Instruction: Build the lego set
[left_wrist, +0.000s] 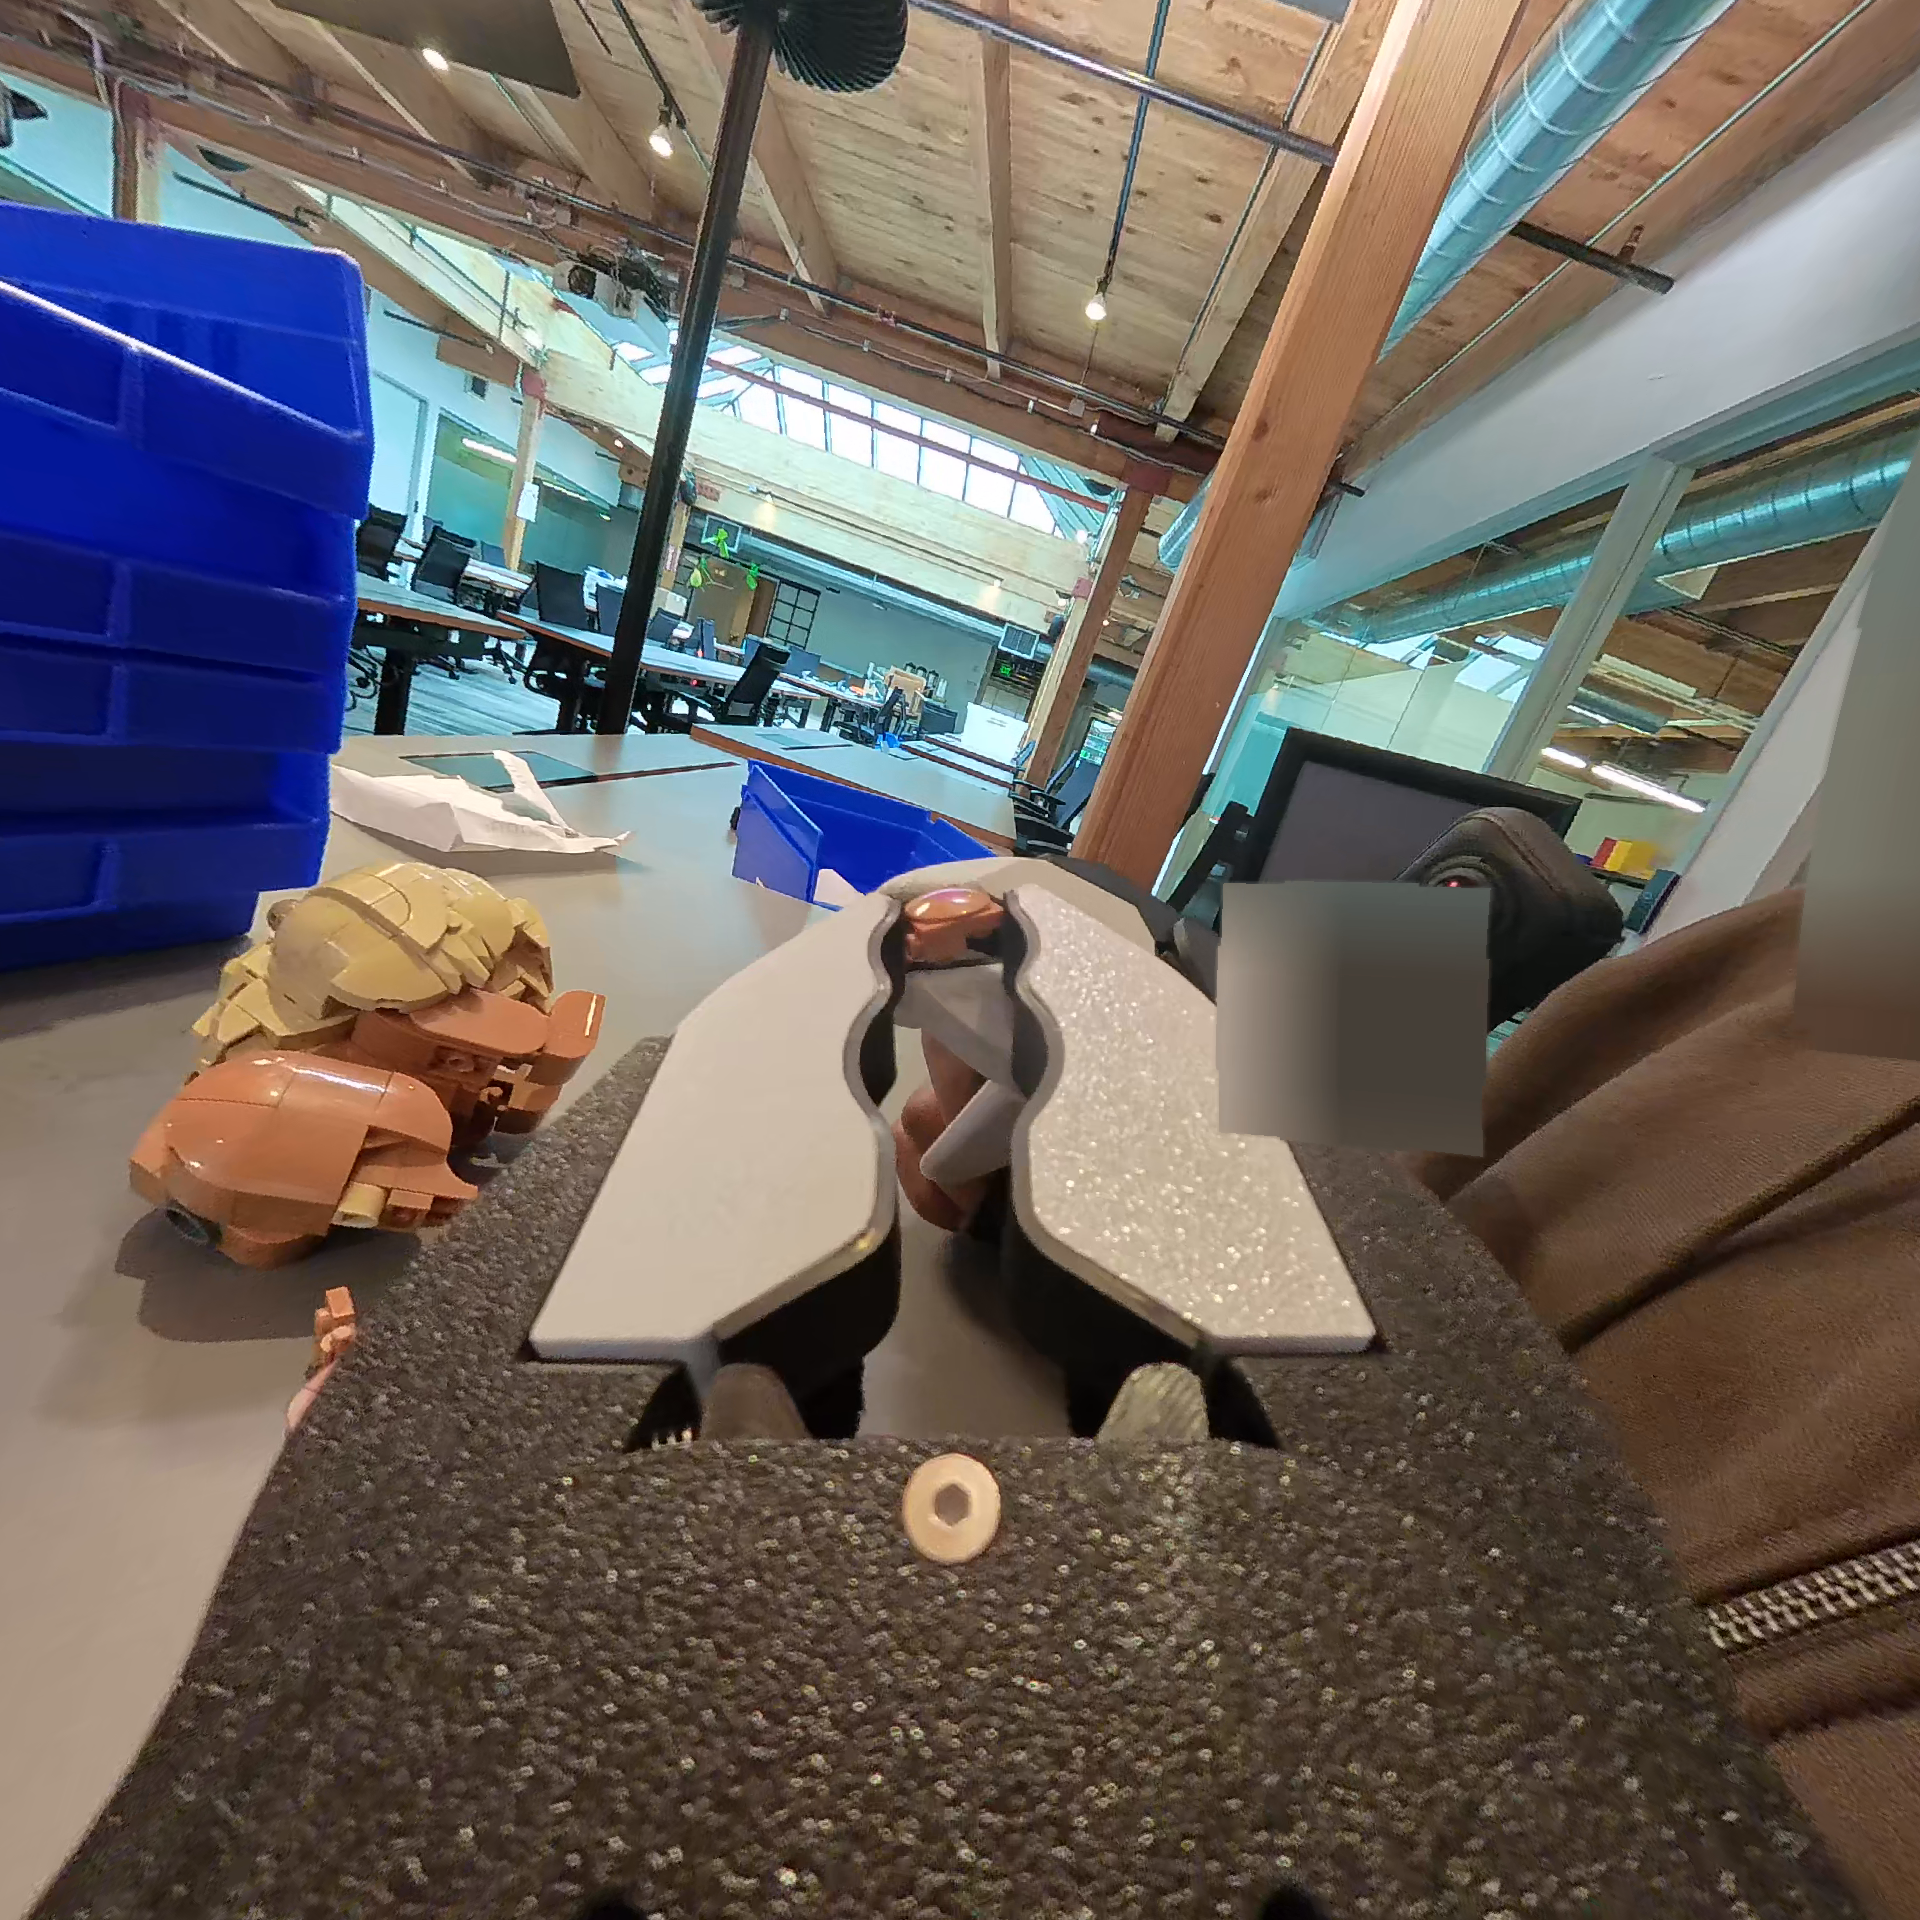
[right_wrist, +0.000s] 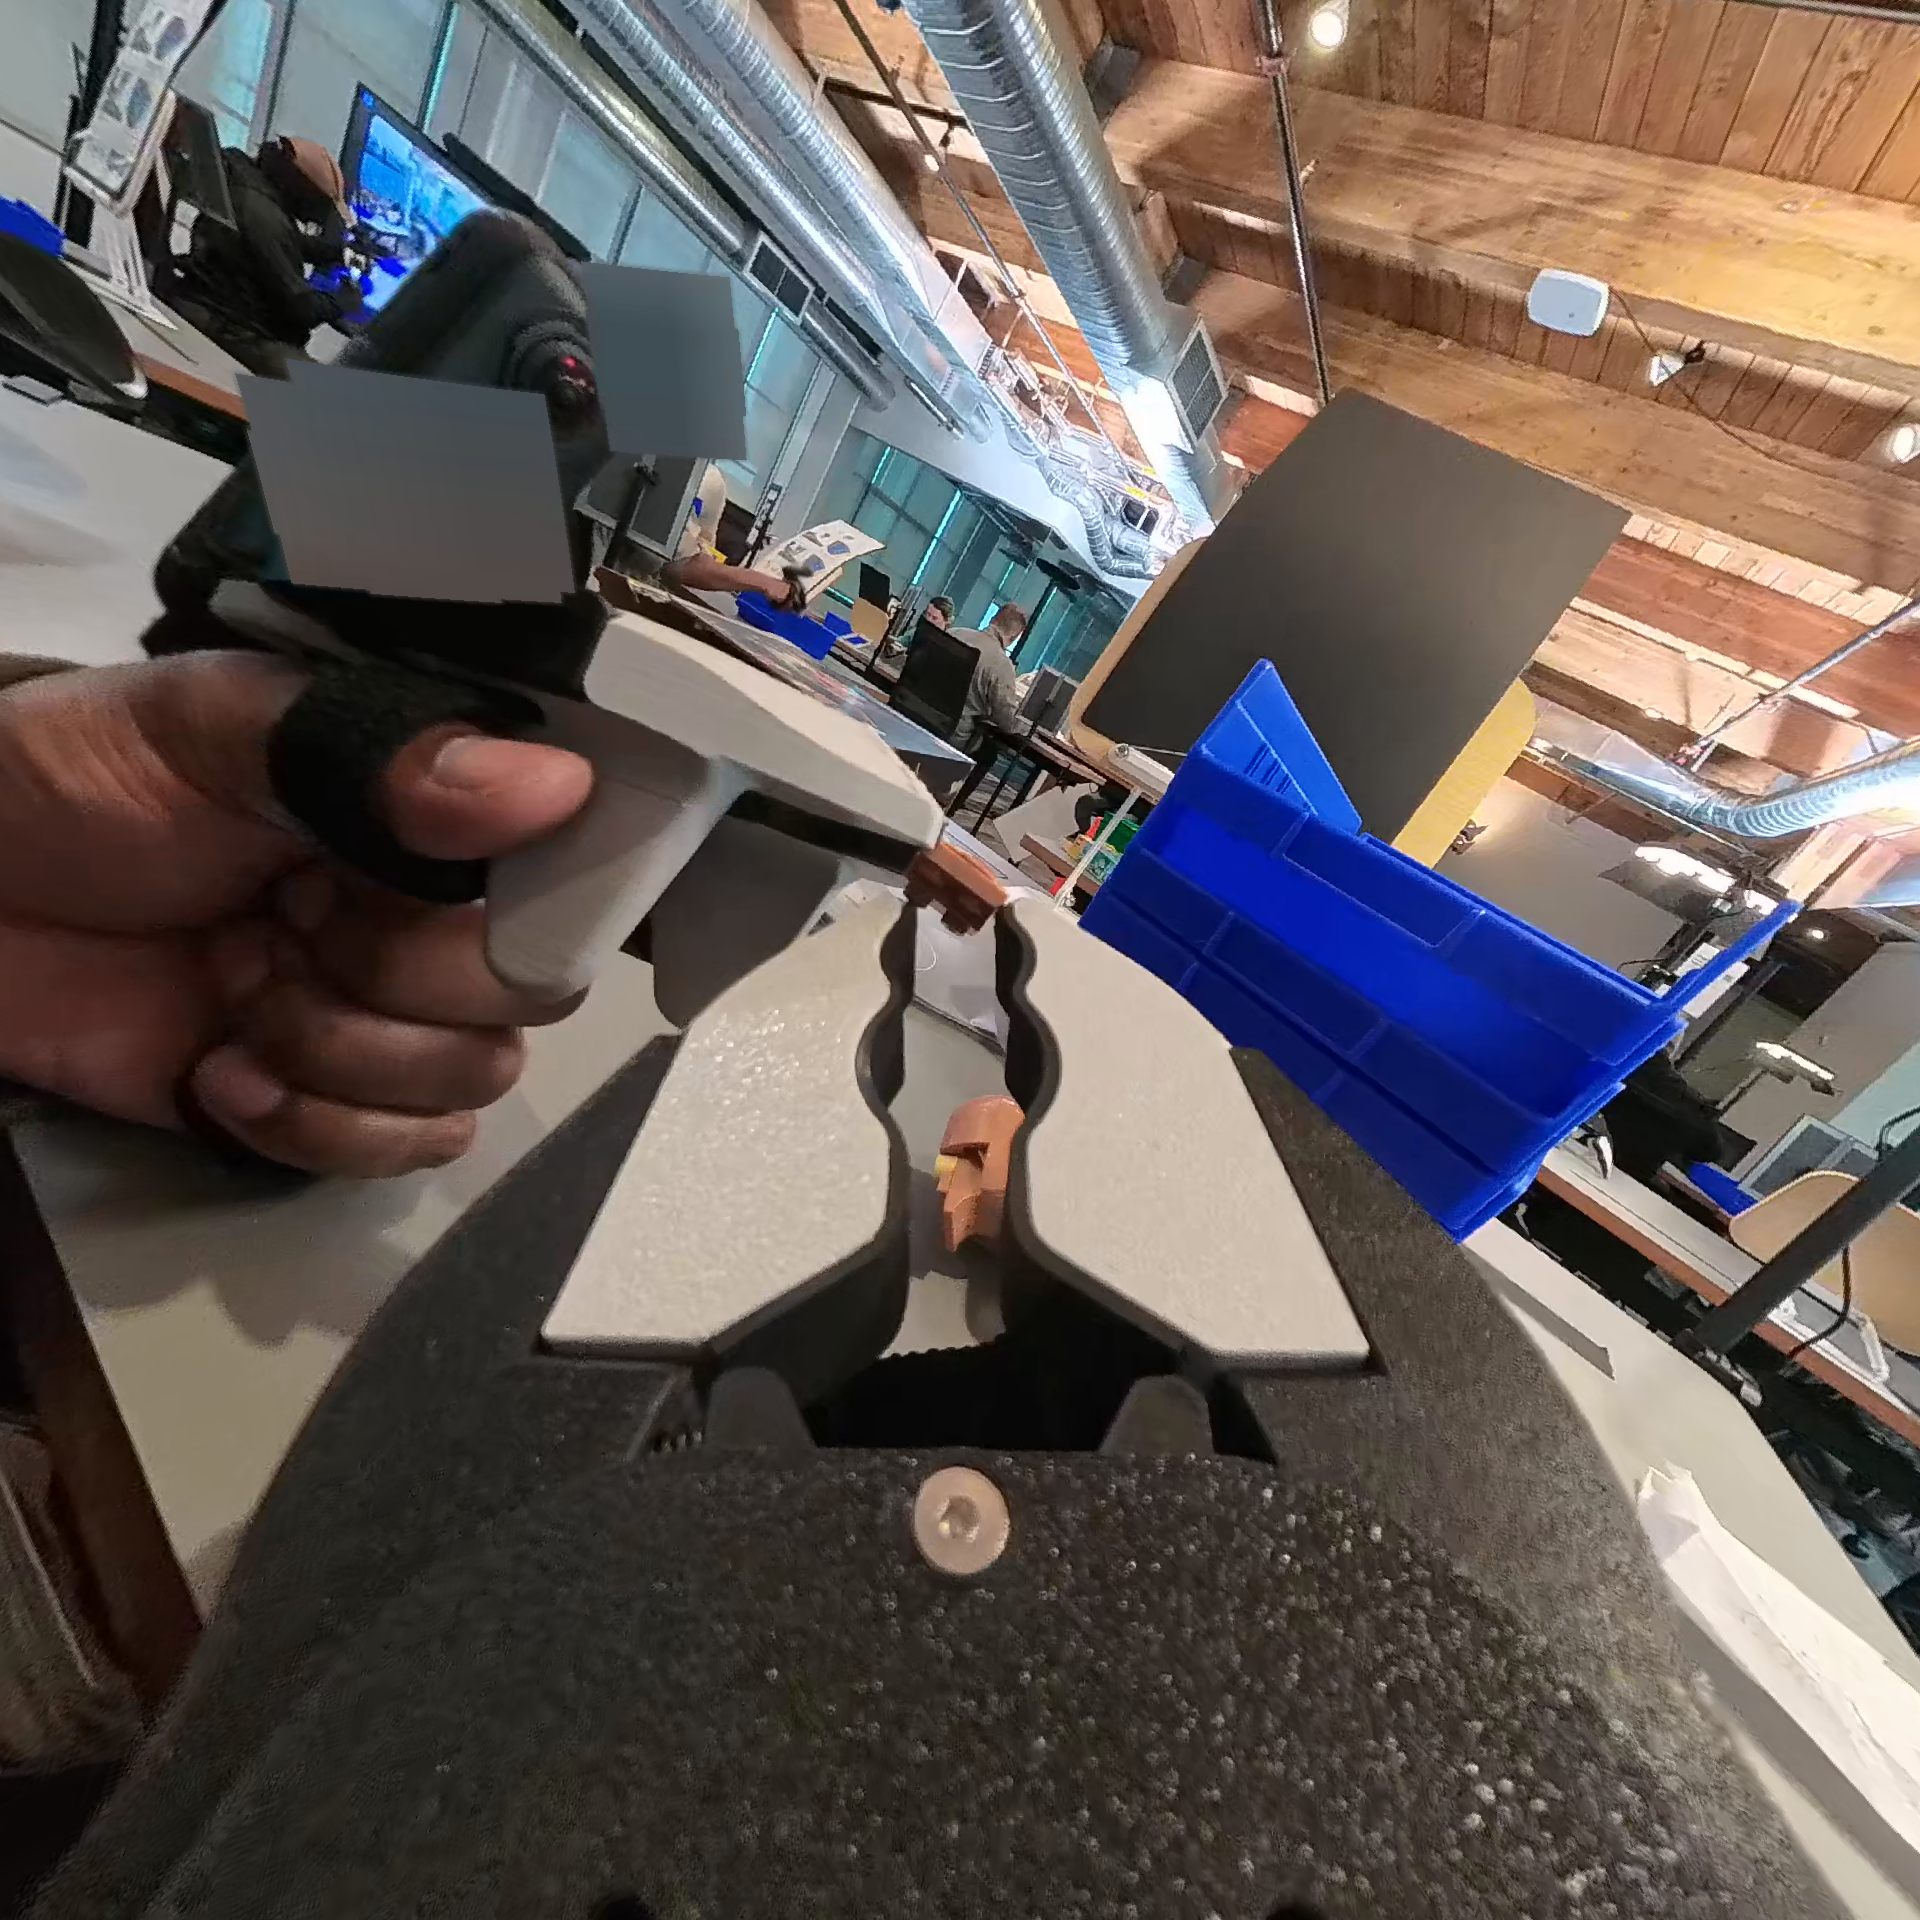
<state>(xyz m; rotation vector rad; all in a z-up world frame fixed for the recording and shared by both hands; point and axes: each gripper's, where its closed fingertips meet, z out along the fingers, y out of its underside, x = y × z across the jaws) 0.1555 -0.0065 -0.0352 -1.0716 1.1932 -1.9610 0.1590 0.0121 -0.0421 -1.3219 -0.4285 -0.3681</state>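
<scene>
Both cams sit low behind their own claw, looking forward along the fingers and tilted up, so lots of wooden ceiling fills the top. The left cam's left claw (left_wrist: 951, 920) points across the grey table (left_wrist: 665, 914), with the blue bin stack (left_wrist: 177, 582) off to its left. The right cam, rolled sideways, looks along the right claw (right_wrist: 956, 914) and catches the left claw (right_wrist: 940, 831) side-on, right at its tips. Shared bits: the small brown piece (left_wrist: 943, 920), the table and a blue bin (right_wrist: 1382, 966). Everything's super close up.
</scene>
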